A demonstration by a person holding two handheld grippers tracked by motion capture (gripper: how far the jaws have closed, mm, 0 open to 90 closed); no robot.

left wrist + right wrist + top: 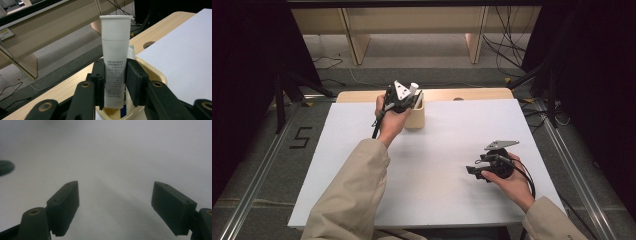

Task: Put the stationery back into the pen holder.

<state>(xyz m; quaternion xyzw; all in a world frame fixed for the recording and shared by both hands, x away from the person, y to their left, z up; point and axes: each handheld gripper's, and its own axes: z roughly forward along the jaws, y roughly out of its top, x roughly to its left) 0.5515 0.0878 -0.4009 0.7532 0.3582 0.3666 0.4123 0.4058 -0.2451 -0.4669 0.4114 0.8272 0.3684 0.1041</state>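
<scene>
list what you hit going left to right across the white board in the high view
person's left forearm in a beige sleeve → left gripper, shut on a white tube → beige container under the tube → bare white board → right gripper, jaws open, held low over the board

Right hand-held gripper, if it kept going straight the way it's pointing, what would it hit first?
Probably the white table sheet: the right hand-held gripper has open jaws with nothing between them, angled toward that bare surface. Depth is unclear.
</scene>
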